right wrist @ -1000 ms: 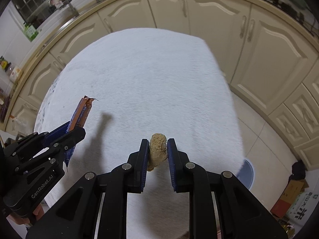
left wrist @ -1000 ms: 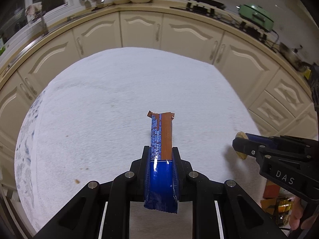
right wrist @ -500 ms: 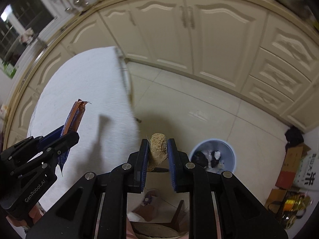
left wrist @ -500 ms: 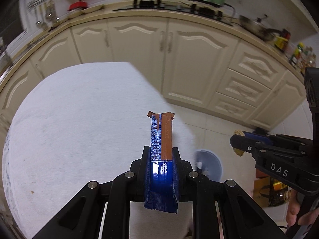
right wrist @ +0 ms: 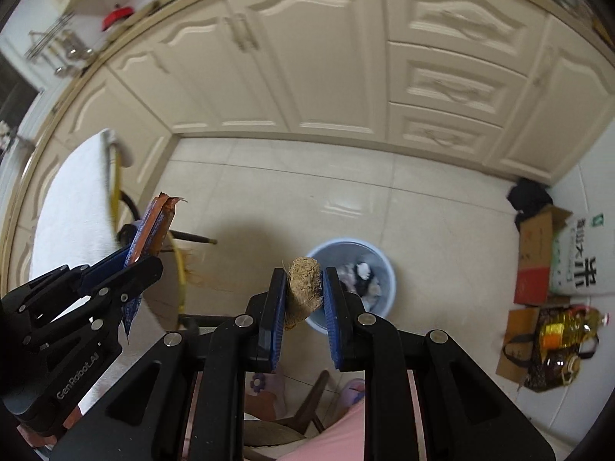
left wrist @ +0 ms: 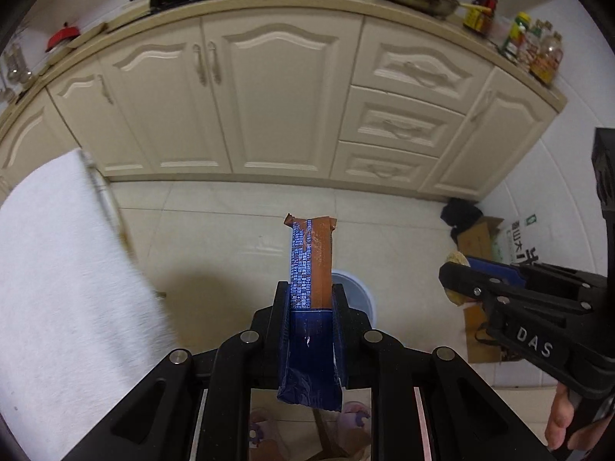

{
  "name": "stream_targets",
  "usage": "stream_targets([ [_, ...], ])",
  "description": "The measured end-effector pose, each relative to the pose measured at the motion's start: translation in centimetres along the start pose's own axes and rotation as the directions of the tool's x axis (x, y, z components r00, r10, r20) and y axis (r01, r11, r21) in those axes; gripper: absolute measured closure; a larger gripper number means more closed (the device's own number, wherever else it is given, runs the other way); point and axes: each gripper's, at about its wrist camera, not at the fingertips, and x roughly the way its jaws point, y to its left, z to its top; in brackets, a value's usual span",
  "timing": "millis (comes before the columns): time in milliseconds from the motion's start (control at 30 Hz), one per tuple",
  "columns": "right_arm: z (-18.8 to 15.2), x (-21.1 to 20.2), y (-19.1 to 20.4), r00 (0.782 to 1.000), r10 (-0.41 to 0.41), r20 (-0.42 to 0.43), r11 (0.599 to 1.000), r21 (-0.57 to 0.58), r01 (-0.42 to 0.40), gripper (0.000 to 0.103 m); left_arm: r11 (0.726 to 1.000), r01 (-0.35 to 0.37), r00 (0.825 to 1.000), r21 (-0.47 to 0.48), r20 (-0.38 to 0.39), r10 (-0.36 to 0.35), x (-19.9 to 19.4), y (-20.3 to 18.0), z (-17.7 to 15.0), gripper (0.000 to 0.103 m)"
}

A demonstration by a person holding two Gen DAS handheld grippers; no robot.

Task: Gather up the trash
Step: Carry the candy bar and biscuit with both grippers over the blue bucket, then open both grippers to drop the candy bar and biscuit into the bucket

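Beyond the right gripper (right wrist: 304, 292), on the tiled floor just past its tips, stands the pale blue round plastic waste bin (right wrist: 386, 274) — the drop point, and nearer this hand than the other. Its jaws pinch a tan, rough crumbly chunk (right wrist: 303, 288), upright between the pads. To the left, the left gripper (left wrist: 309, 299) clamps a long blue-and-brown foil snack wrapper (left wrist: 311, 257), its length pointing away — the bin rim (left wrist: 363, 296) peeks just right of it.

Soft indoor light, heavy fisheye bending, motion blur toward dark edges.
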Motion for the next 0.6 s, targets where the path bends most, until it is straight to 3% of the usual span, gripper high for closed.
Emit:
stream_targets([
  [200, -0.1, 0.5, -2.8, 1.0, -0.02, -0.019, 0.999, 0.039, 0.021, 0.084, 1.0, 0.009, 0.999, 0.023, -0.035, -0.008, 4.5, -2.3, 2.2, 0.084],
  [233, -0.1, 0.7, -3.3, 1.0, -0.02, -0.022, 0.999, 0.048, 0.021, 0.084, 1.0, 0.003, 0.999, 0.023, -0.034, -0.003, 5.1, -2.8, 2.6, 0.079],
  [333, -0.2, 1.1, -4.3, 0.999, -0.016, -0.033, 0.998, 0.065, 0.018, 0.084, 0.999, -0.013, 0.999, 0.031, -0.036, 0.014, 6.7, -3.7, 3.6, 0.051],
  [367, -0.4, 1.1, -4.4, 0.999, -0.016, -0.036, 0.998, 0.068, 0.018, 0.084, 0.999, -0.019, 0.999, 0.031, -0.032, 0.02, 7.1, -4.1, 3.7, 0.047],
  [600, -0.1, 2.2, -4.4, 0.998, -0.004, -0.059, 0.998, 0.069, 0.008, 0.084, 0.998, -0.056, 0.996, 0.004, -0.064, 0.056, 8.8, -4.3, 3.1, 0.047],
])
